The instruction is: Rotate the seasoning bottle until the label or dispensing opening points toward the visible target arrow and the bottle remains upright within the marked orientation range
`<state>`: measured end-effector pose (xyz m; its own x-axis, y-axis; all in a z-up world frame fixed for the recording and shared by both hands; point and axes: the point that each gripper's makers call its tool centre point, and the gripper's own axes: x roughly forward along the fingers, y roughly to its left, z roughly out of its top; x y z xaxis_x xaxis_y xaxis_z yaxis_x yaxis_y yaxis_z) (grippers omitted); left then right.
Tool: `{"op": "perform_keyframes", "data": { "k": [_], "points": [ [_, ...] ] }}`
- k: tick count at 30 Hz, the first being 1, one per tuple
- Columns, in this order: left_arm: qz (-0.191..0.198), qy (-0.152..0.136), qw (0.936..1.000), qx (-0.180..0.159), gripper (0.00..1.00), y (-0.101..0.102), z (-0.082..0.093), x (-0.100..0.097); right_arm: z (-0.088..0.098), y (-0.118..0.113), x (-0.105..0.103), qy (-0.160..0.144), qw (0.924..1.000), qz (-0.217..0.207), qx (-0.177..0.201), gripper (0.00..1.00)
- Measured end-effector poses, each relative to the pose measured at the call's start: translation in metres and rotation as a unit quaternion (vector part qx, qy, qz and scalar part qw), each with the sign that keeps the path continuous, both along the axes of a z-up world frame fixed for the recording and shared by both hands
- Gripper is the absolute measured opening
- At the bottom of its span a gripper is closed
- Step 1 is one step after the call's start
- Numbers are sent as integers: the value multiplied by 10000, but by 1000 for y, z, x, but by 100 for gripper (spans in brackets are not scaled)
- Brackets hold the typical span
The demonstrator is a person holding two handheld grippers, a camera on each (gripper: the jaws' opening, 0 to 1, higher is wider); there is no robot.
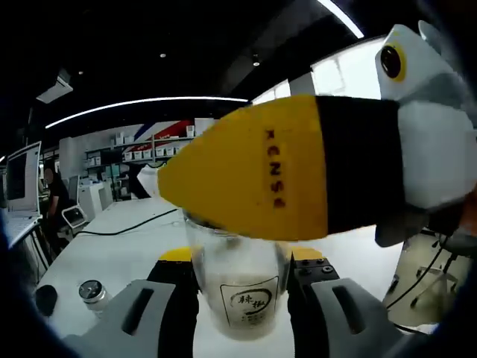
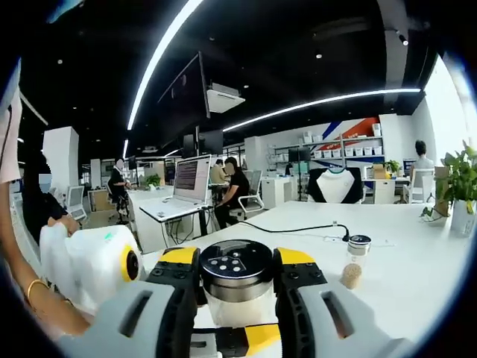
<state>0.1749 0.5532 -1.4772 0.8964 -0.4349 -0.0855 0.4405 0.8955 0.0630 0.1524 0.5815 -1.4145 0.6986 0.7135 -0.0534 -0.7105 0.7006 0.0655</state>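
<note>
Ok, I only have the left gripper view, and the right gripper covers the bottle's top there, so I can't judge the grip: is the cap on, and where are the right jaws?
Observer: The cap is on the seasoning bottle. The right gripper has one jaw at each side of the cap, seemingly pressed against it.
Operator: Can you see the dispensing opening?
Observer: Yes. The black cap's top has several small holes, and they face the right gripper view's camera.
Operator: And the small bottle off to the side?
Observer: The second bottle stands upright on the table, apart from both grippers, with a tan fill low inside.
</note>
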Motion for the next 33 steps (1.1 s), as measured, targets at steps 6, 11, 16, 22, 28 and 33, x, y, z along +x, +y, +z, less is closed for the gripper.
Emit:
{"op": "perform_keyframes", "data": {
  "k": [6, 11, 16, 22, 28, 33],
  "points": [
    [44, 137, 9999, 91, 47, 2, -12, 3, -12, 1, 4, 158, 9996, -167, -190, 36],
    [-160, 127, 9997, 145, 48, -1, -19, 4, -18, -4, 9, 329, 9992, -183, -154, 36],
    [-204, 57, 9996, 209, 49, 0, -18, 2, -19, -1, 9, 392, 9991, -117, -82, 36],
    [-352, 179, 9991, 177, 50, 3, -23, 4, -20, 0, 12, 401, 9991, -86, -91, 36],
    [-388, 257, 9983, 347, 59, 12, -36, 0, -21, -2, 17, 425, 9990, -95, -60, 36],
    [-318, 342, 9980, 426, 65, 26, -44, -4, -23, -3, 22, 421, 9990, -94, -98, 36]
  ]
}}
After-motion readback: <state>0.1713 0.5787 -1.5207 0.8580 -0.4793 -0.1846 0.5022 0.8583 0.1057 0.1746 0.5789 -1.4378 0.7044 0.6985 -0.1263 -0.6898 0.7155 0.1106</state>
